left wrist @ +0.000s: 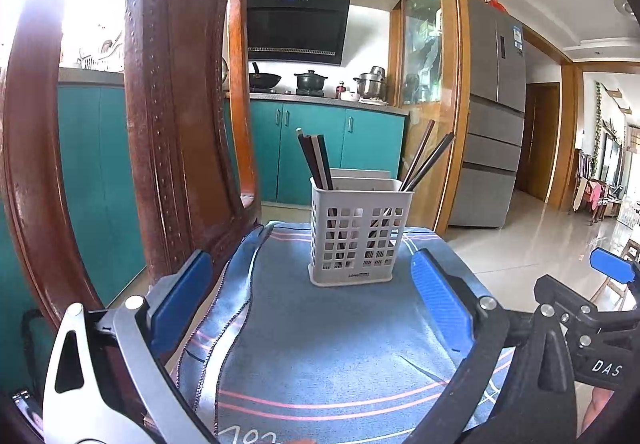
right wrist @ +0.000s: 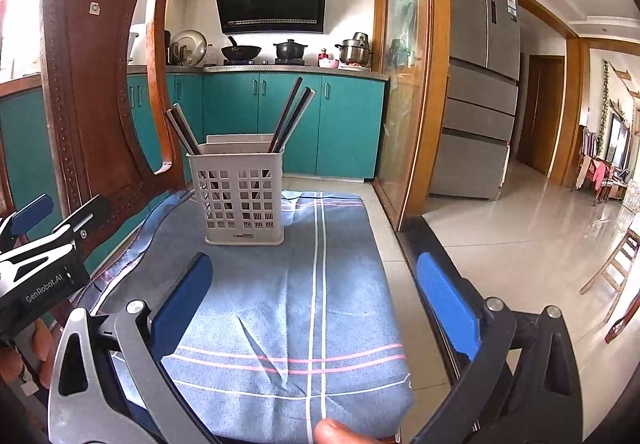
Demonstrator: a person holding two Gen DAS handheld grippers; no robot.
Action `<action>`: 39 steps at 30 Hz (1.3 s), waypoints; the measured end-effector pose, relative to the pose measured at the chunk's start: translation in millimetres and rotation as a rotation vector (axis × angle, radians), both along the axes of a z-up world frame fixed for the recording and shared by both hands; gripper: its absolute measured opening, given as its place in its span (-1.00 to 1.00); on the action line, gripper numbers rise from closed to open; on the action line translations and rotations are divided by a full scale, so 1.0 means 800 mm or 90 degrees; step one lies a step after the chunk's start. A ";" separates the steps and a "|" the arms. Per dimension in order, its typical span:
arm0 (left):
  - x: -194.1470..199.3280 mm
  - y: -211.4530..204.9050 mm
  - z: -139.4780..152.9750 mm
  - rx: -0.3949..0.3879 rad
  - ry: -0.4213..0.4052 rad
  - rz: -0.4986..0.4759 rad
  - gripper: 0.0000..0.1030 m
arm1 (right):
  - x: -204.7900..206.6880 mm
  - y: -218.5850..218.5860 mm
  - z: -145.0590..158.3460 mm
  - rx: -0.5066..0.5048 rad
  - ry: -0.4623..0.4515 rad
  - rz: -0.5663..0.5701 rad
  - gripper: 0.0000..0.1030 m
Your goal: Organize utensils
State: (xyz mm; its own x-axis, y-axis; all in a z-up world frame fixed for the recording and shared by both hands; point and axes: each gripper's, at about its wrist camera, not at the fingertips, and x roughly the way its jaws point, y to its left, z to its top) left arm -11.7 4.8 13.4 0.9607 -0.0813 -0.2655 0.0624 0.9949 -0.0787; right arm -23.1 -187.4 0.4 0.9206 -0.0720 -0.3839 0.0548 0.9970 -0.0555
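From the left wrist, the left gripper (left wrist: 316,304) stood wide and empty over the cloth (left wrist: 320,344), with the caddy (left wrist: 360,240) upright just ahead and chopsticks (left wrist: 316,160) leaning in its two back corners.

From the right wrist, the right gripper (right wrist: 316,304) gaped wide too, holding nothing; the caddy (right wrist: 244,200) sat ahead and left, beside the chair (right wrist: 92,92). No loose utensil showed (the sorting looked finished). The next move probably called for pulling both grippers clear without bumping the caddy.

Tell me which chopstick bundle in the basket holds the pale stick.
The left bundle, leaning toward the wooden chair, in the white basket. It has a whitish stick; the right bundle looks all dark.
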 end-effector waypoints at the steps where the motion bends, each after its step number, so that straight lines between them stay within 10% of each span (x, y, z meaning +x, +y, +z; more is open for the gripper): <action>1: 0.000 0.000 0.001 0.000 0.000 -0.001 0.93 | -0.001 0.000 0.000 0.000 0.000 0.000 0.94; 39: -0.010 -0.001 0.004 0.008 -0.006 0.002 0.93 | 0.003 0.016 -0.008 -0.013 0.002 0.004 0.94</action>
